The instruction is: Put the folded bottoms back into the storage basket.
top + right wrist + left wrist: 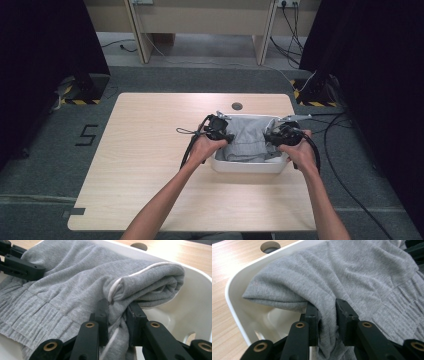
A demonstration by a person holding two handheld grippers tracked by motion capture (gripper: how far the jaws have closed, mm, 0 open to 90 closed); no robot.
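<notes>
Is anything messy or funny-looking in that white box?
A bit. The grey garment sits bunched in the white bin, folds draped over its rim at both ends. The left gripper and right gripper each pinch a fold.

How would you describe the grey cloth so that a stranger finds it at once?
On the light wooden table stands a white plastic tub, between the person's two hands. The grey cloth is the folded knit garment lying inside it. It is the one soft thing there, ribbed at one end, with thin white piping.

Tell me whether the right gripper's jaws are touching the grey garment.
Touching. The right gripper view shows the right gripper with both jaws pinching a fold of the grey garment.
</notes>
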